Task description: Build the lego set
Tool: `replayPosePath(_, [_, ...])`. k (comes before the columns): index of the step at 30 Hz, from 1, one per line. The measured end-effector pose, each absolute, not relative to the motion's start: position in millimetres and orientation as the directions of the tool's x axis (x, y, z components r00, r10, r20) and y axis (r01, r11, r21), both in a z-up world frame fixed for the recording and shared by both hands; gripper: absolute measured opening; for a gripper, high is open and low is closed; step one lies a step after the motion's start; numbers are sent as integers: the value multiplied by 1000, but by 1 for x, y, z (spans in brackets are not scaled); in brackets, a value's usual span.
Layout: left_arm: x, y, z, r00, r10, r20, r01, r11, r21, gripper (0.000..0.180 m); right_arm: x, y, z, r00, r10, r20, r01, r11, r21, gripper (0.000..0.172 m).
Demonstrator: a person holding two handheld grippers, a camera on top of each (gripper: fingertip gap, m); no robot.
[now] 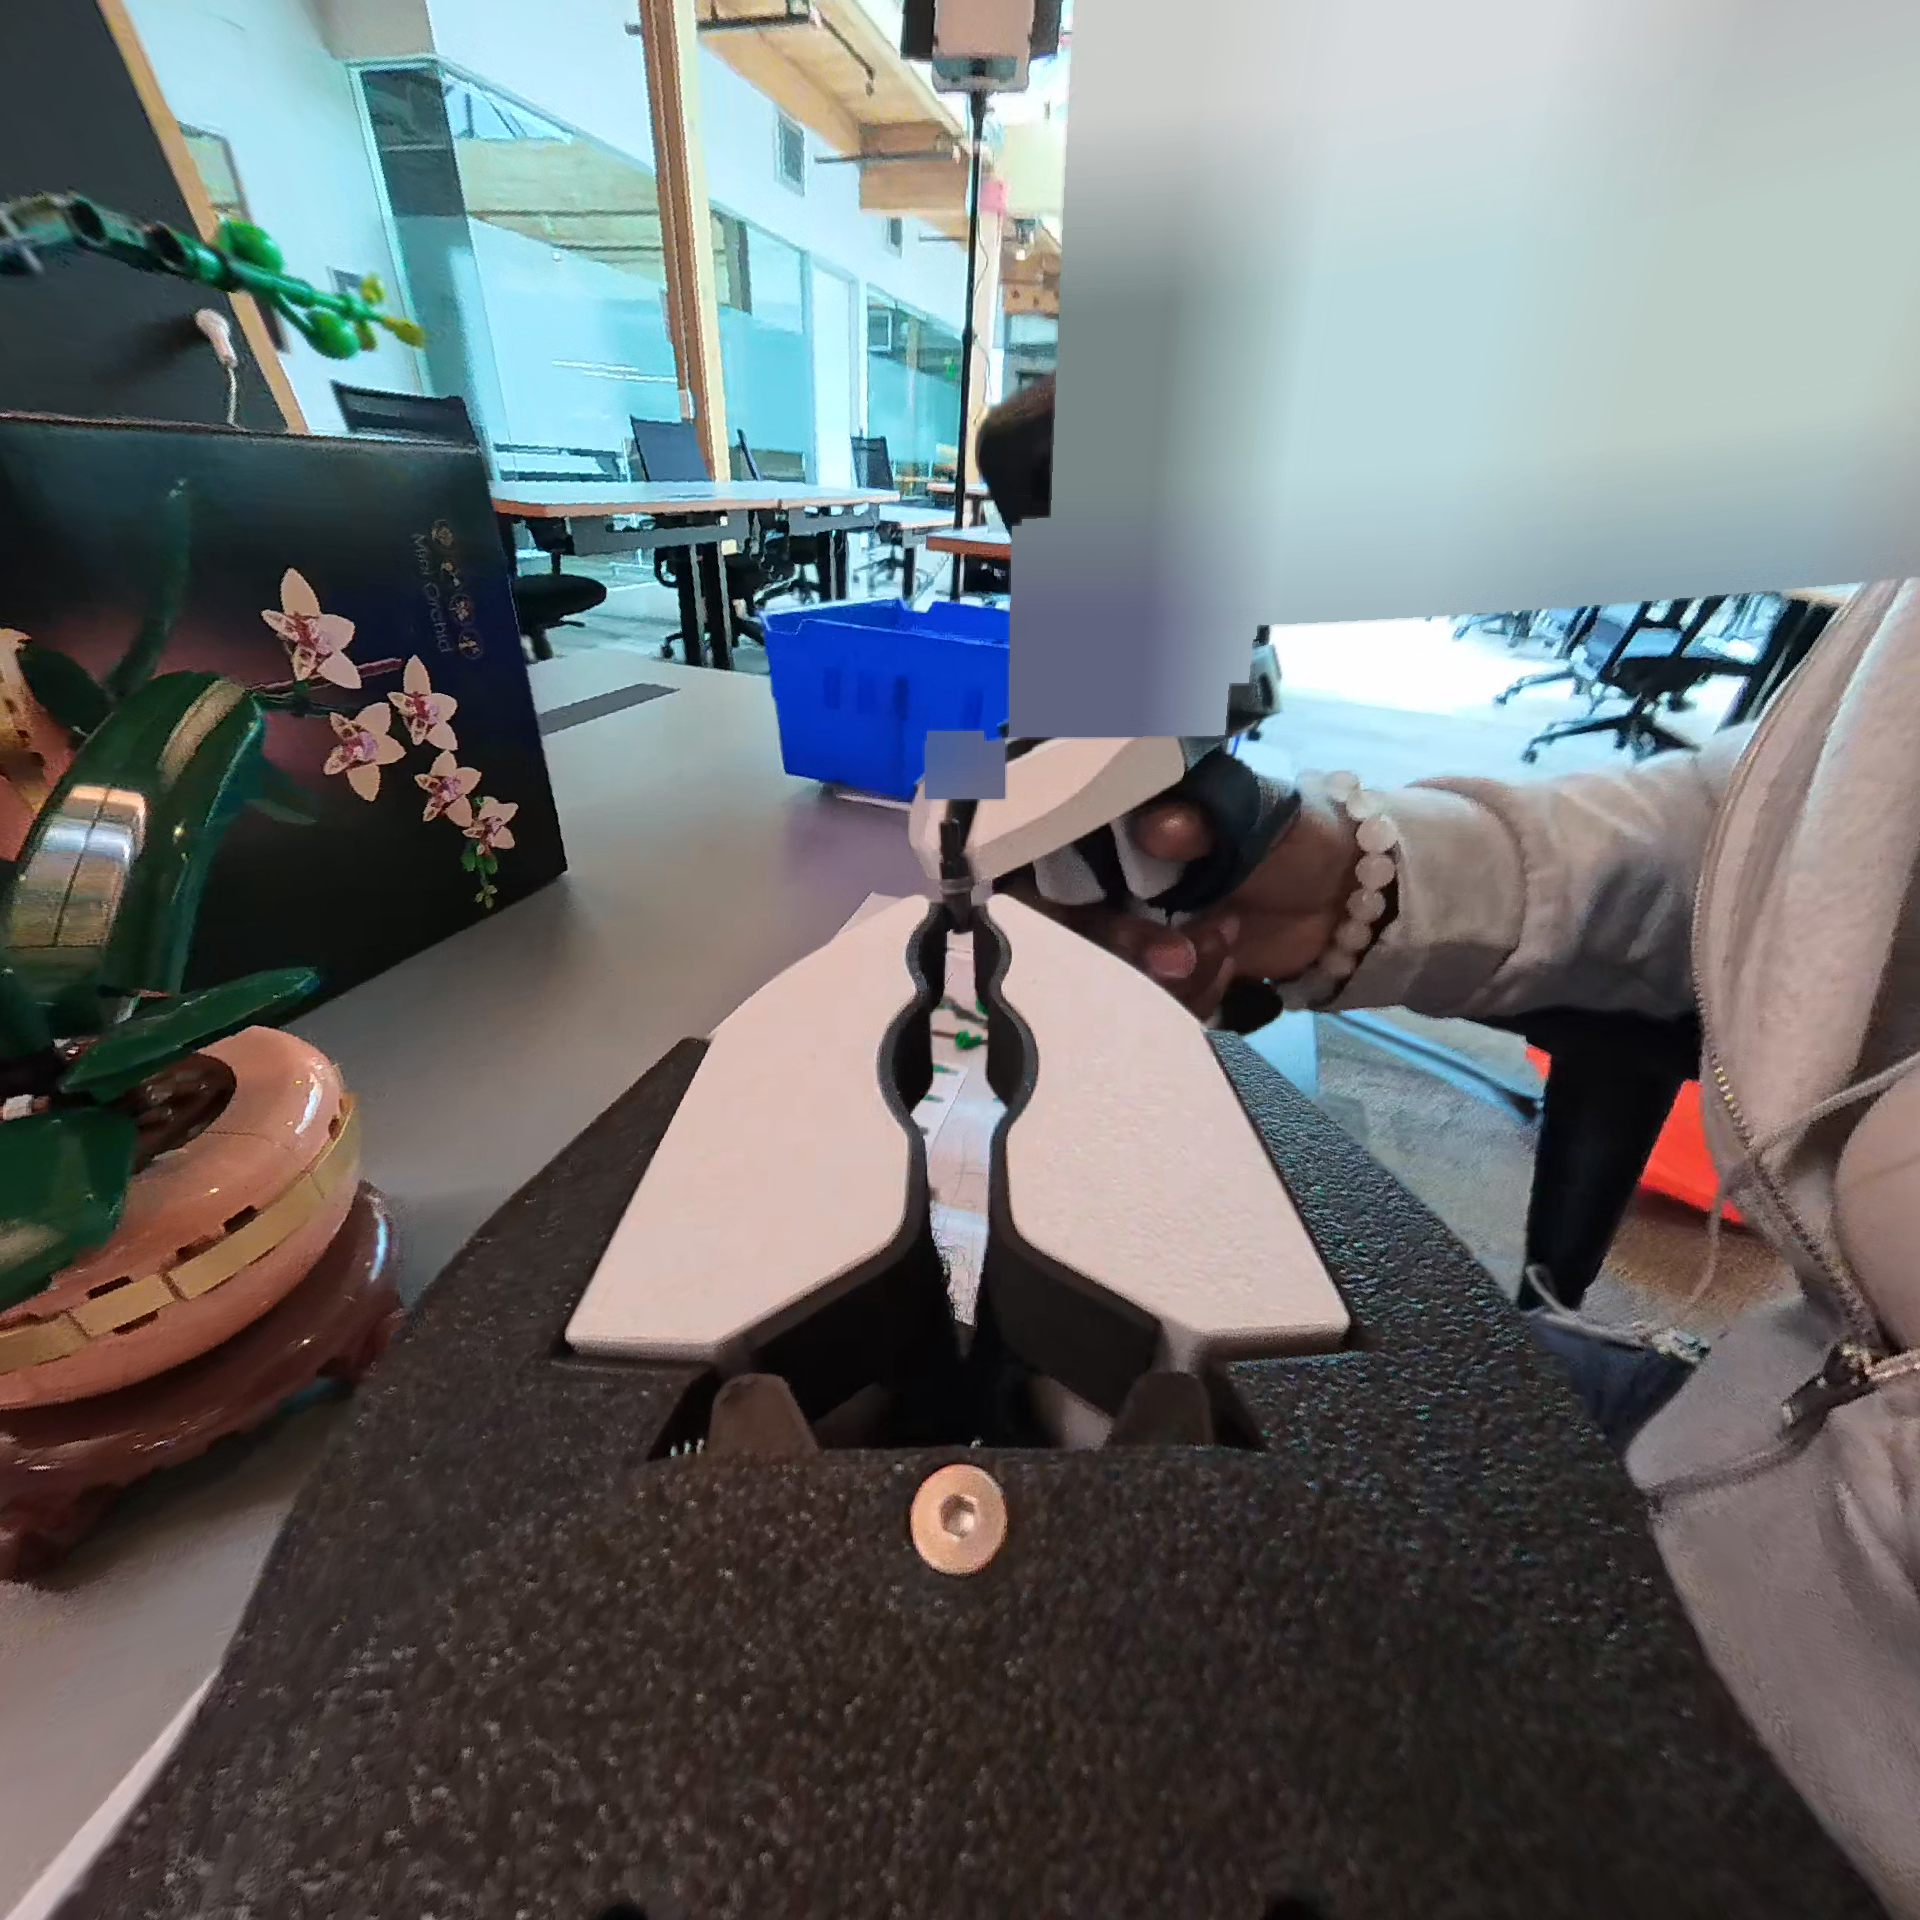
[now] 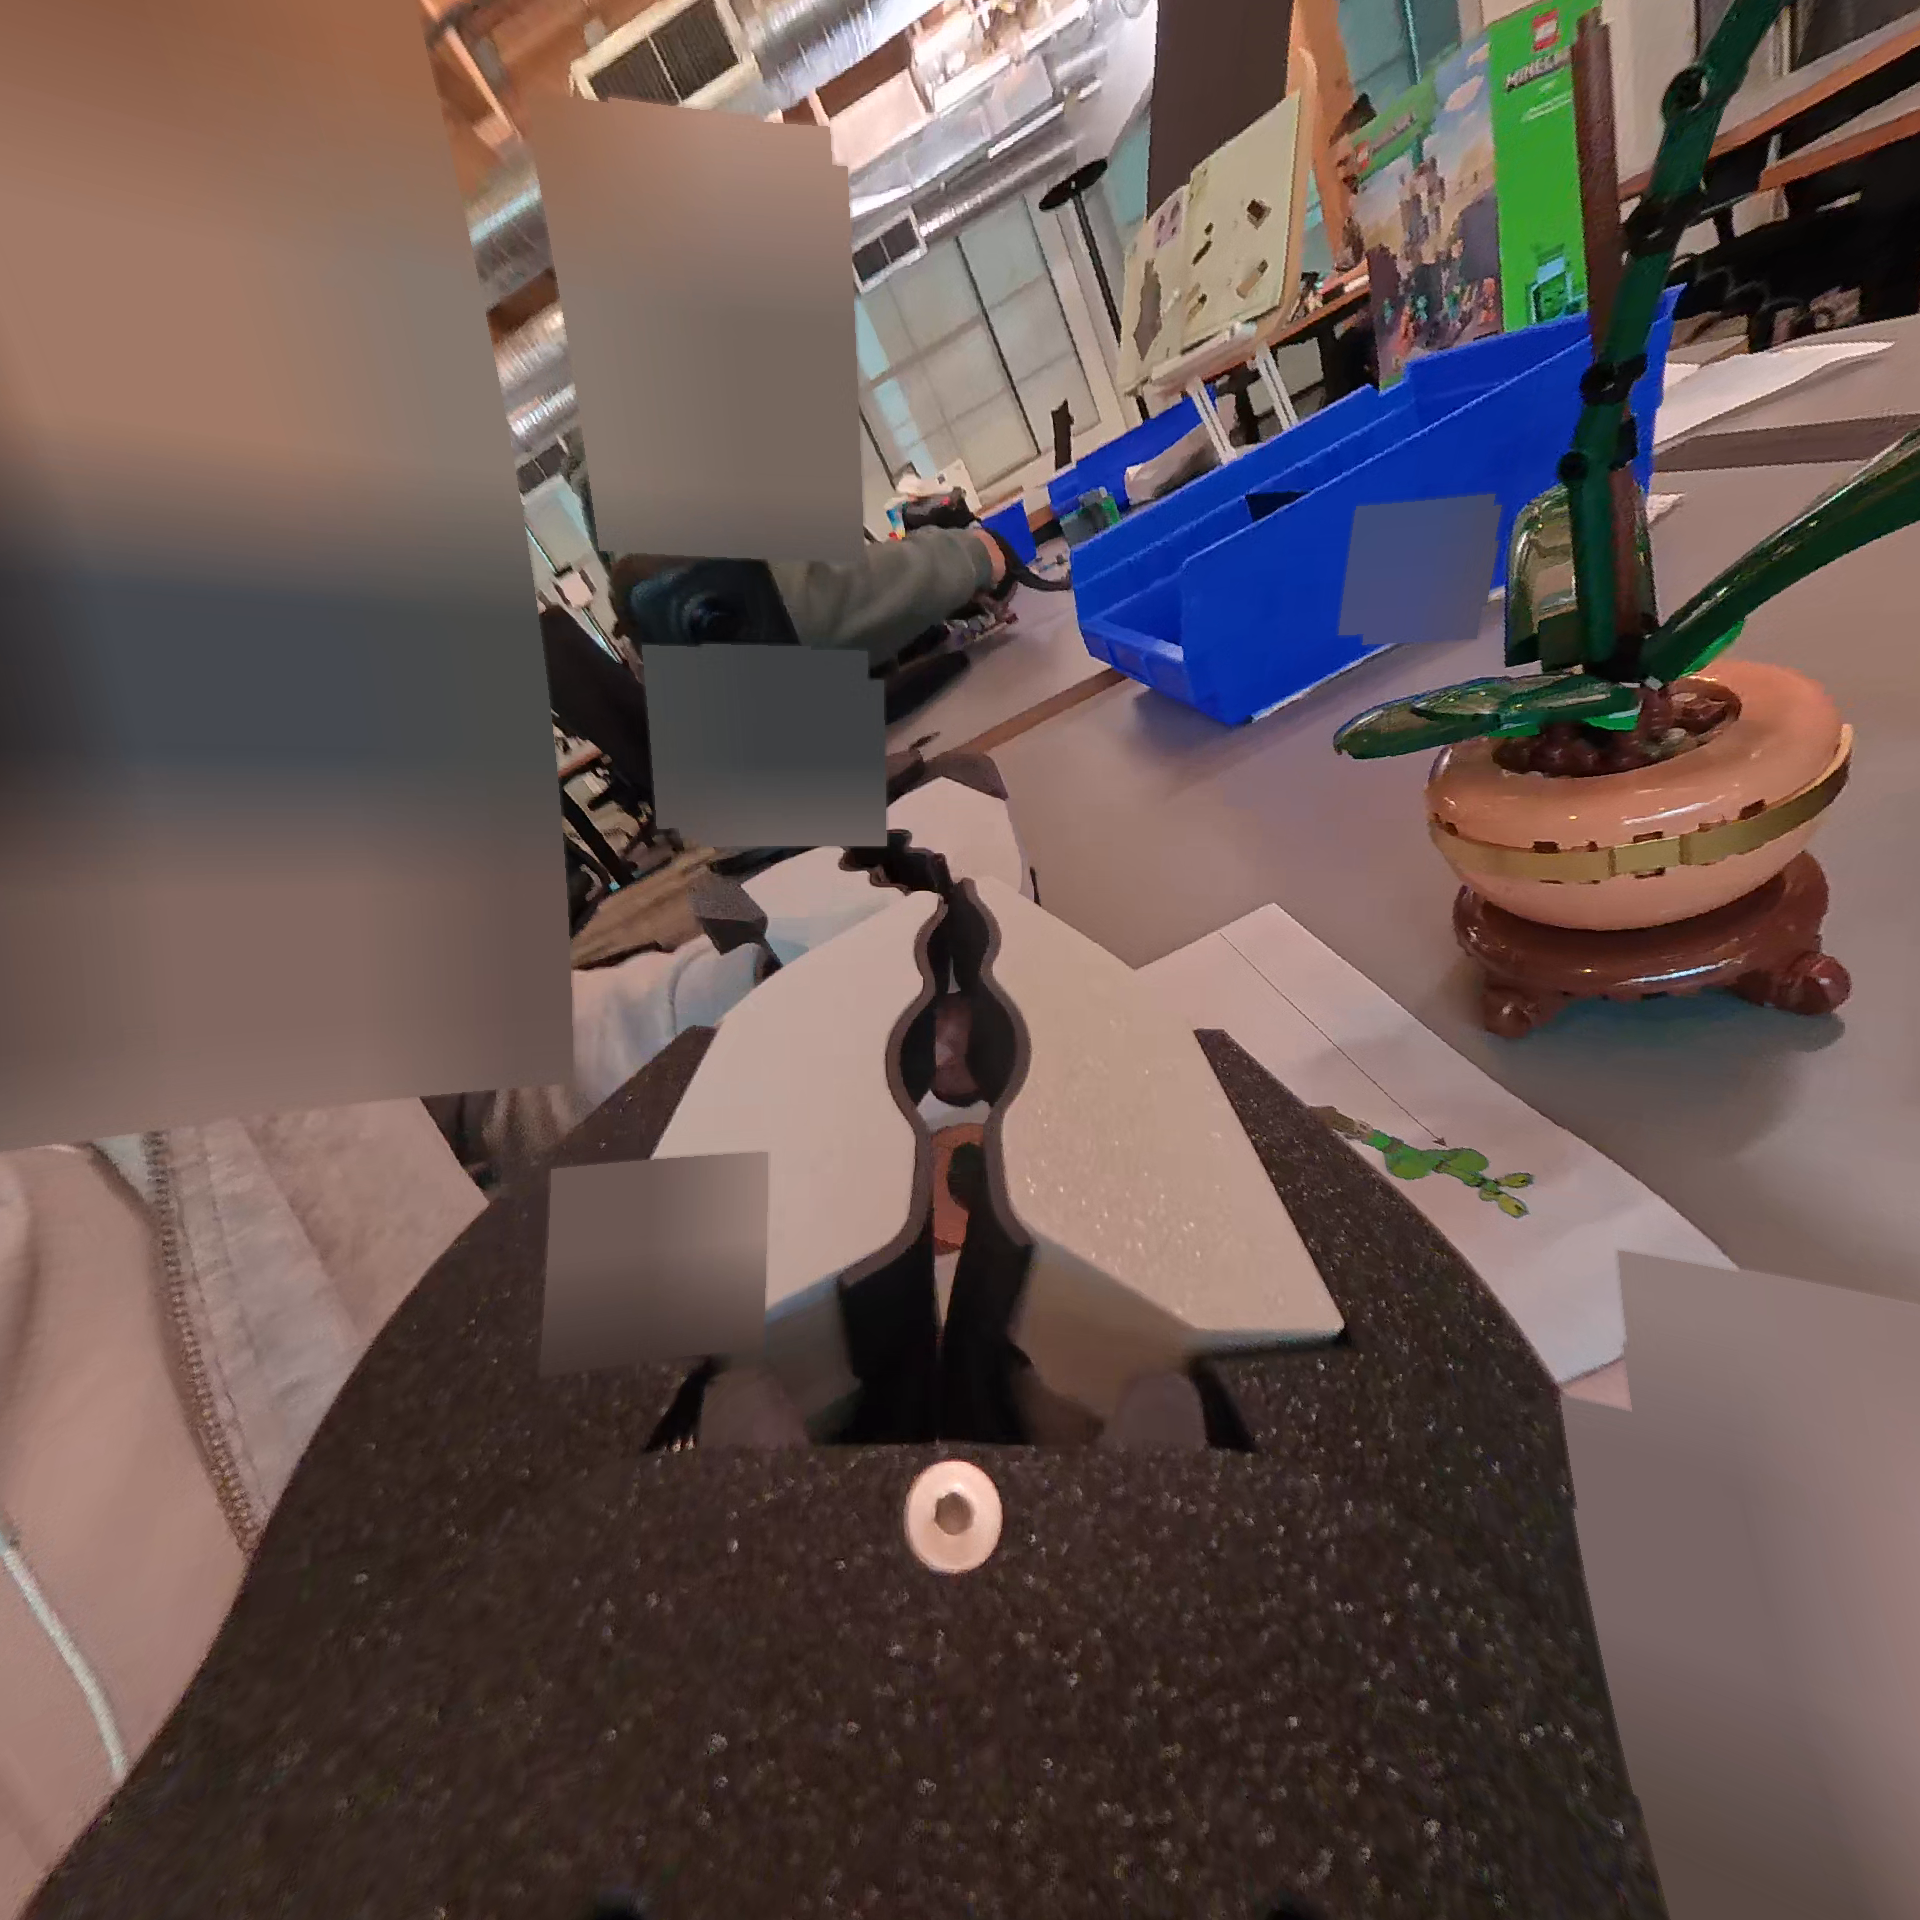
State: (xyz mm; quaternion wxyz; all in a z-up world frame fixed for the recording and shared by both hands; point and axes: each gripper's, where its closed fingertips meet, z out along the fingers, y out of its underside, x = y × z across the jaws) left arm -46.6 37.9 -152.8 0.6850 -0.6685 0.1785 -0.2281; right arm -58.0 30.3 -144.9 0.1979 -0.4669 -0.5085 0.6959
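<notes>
A thin black rod-like building-toy piece (image 1: 951,883) stands upright, pinched at its lower end between the tips of the left gripper (image 1: 958,920), whose white, wavy-edged jaws are drawn almost together around it. The right gripper (image 1: 961,821) meets the same piece from above, its jaws likewise nearly closed at the rod's upper end, so the part seems braced between the two tools in mid-air above the grey desk (image 1: 665,883). Whether the right pads actually press on it cannot be told; in the right wrist view the fingertips (image 2: 971,914) only show a dark shape at their tips. A gloved hand (image 1: 1195,862) with a pale bead bracelet (image 1: 1361,883) steers the right gripper. Below lies a white instruction sheet (image 2: 1455,1174) with a green drawing. Just beside the left gripper stands a brick-built orchid in a pink pot on a brown base (image 2: 1631,821), apparently kept near for assembly, with its dark flower-printed box (image 1: 312,644) and blue plastic bins (image 2: 1299,540) beyond.
</notes>
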Motion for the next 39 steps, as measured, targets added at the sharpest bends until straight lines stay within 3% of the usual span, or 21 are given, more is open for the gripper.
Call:
replayPosePath(1, [-46,38,-154,837,-546,40,51,6,-999,4,-58,31,-147,-479,763,-434,207,-382,-901,0])
replayPosePath(5, [-45,38,-157,840,-543,9,9,-3,-1000,3,-56,31,-150,-482,775,-409,219,-345,-913,0])
replayPosePath(12, [-48,42,-168,864,-502,-46,-83,-52,-995,4,-57,34,-156,-430,862,-269,221,-188,-957,17])
replayPosePath(17, [-44,43,-174,860,-502,-90,-140,-62,-988,4,-57,32,-159,-426,879,-212,218,-127,-968,2])
replayPosePath(24, [-44,44,-179,862,-479,-166,-226,-71,-972,11,-54,34,-153,-461,794,-395,219,-330,-918,2])
replayPosePath(39, [-41,42,-173,861,-499,-98,-148,-63,-987,6,-56,29,-151,-484,770,-414,209,-358,-910,2])
